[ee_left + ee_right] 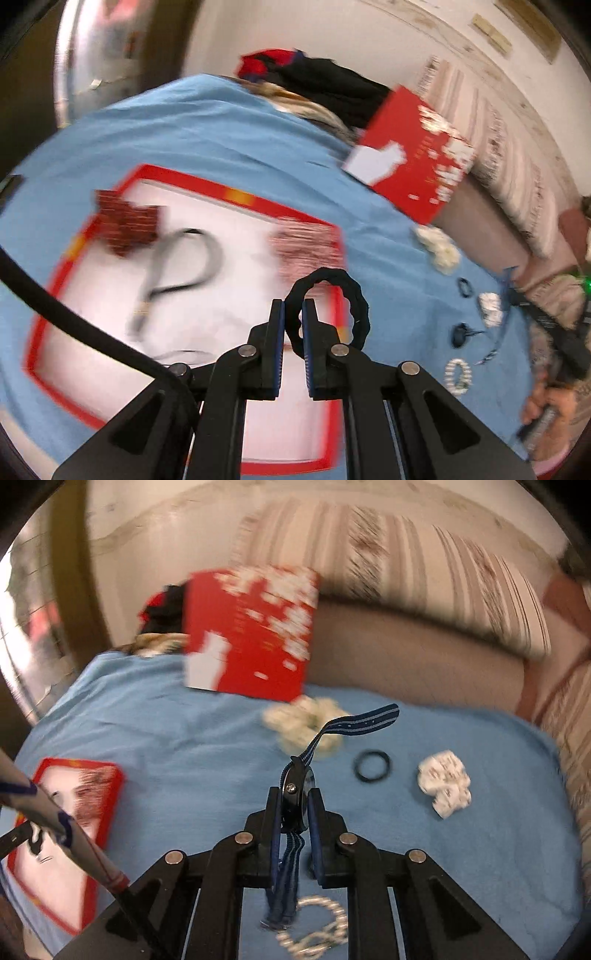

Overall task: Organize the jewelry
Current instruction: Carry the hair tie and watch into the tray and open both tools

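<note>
**Both claws lifting jewelry**

While the red-rimmed white tray [59, 280] is sitting lower left, the left gripper [293, 314] is pinching a black braided ring-shaped band [360, 314]; the right gripper [295, 801] is clamping a blue-strapped black wristwatch [297, 794] at frame centre.

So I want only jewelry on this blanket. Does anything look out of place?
Yes. A crumpled wad of paper lies on the blue blanket right of the black ring; it looks like rubbish, not jewelry. The red lid leans tilted at the blanket's far edge instead of lying flat.
</note>
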The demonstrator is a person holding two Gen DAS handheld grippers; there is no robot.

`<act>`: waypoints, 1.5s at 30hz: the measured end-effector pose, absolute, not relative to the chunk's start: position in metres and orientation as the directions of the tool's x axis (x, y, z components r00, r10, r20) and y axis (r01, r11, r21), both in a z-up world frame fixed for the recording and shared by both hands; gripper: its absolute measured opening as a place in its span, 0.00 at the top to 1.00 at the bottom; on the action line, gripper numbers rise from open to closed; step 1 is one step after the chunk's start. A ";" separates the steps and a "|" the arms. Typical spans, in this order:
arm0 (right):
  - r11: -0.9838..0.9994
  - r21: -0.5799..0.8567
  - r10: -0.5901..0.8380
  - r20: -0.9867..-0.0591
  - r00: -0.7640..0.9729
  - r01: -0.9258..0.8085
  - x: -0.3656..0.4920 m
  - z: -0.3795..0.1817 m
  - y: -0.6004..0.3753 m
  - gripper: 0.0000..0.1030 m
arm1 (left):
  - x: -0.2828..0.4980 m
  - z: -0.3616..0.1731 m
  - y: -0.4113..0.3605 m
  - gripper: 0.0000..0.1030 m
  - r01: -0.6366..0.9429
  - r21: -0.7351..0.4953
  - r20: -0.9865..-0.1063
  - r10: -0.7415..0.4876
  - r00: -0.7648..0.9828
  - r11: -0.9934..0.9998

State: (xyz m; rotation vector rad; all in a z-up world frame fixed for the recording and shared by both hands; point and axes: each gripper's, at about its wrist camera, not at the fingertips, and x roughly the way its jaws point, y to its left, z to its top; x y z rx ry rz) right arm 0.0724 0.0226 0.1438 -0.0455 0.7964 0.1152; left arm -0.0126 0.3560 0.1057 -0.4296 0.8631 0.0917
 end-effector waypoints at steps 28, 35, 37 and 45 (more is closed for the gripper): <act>0.707 -0.289 0.210 -0.786 0.582 -0.646 -0.034 0.059 0.337 0.89 | -0.054 0.074 0.492 0.70 -0.525 -0.346 -0.826 0.013 0.563 0.777; 0.652 -0.005 0.381 -0.862 0.334 -0.758 -0.038 0.063 0.342 0.88 | -0.057 0.078 0.502 0.65 -0.531 -0.406 -0.799 -0.007 0.602 0.744; 0.667 0.052 0.427 -0.844 0.324 -0.743 -0.036 0.077 0.327 0.74 | -0.058 0.077 0.504 0.64 -0.532 -0.415 -0.797 -0.014 0.604 0.738; 0.832 0.079 0.353 -0.839 0.414 -0.549 0.001 0.086 0.265 0.66 | -0.053 0.074 0.501 0.59 -0.528 -0.455 -0.784 -0.041 0.619 0.717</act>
